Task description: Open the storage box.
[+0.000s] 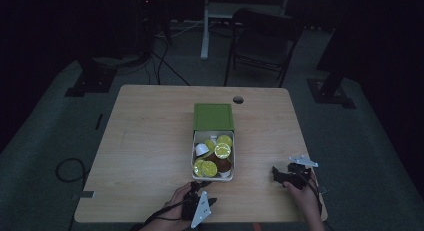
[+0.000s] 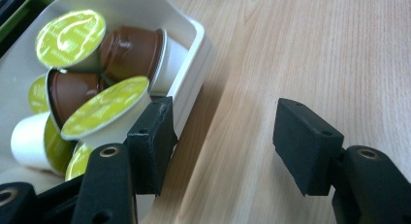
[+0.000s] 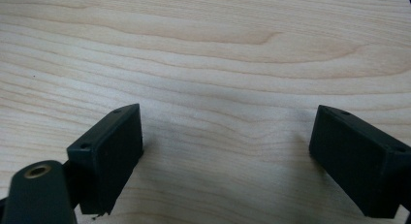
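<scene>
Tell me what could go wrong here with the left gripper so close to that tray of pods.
The left gripper is open, one jaw level with the tray wall's outer face, the other over bare table. Closing could pinch or shove the wall rather than grab a pod. The pods are piled loosely on their sides, so a nudge might spill some.

- The table (image 1: pixel 150 141) is a pale wood-grain rectangle with rounded corners and a round cable hole (image 1: pixel 238 99) near its far edge.
- A white tray (image 1: pixel 194 161) of coffee capsules (image 1: pixel 222 150) sits on it near the middle.
- A green box (image 1: pixel 213 116) lies on it, touching the tray's far end.
</scene>
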Available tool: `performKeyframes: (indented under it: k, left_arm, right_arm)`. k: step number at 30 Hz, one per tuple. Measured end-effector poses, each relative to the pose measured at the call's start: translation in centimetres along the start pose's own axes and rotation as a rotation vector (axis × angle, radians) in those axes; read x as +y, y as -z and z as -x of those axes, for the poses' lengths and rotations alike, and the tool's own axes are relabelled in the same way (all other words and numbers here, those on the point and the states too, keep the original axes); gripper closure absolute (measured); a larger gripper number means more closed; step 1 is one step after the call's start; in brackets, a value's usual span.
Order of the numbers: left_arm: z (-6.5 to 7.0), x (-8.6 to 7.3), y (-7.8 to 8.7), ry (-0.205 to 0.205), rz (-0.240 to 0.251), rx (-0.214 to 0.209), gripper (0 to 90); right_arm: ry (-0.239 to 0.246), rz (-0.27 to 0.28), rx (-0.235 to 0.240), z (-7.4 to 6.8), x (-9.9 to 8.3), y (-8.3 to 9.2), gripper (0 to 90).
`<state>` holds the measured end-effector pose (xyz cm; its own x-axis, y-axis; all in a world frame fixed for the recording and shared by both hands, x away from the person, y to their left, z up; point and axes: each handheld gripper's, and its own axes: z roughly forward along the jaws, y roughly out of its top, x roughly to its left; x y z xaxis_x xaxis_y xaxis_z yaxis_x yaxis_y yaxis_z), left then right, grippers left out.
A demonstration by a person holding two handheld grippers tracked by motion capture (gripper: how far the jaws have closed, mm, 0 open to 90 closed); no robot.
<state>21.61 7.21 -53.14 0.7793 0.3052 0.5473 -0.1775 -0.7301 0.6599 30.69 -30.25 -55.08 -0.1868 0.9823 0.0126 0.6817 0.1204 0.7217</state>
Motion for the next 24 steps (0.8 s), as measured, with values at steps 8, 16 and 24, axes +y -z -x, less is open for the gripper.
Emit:
performKeyframes:
  k: [8, 16, 24]
  left_arm:
    - [-0.4, -1.7, 1.0, 0.061, -0.027, 0.002, 40.9]
    - [-1.4, -3.2, 2.1, 0.122, -0.045, 0.029, 41.0]
    - [-2.2, -4.3, 2.7, 0.191, -0.046, 0.037, 41.1]
  right_arm:
    - [0.000, 0.000, 0.000, 0.0, 0.0, 0.0, 11.6]
    - [0.000, 0.000, 0.000, 0.0, 0.0, 0.0, 11.6]
    - [0.000, 0.000, 0.000, 0.0, 0.0, 0.0, 11.6]
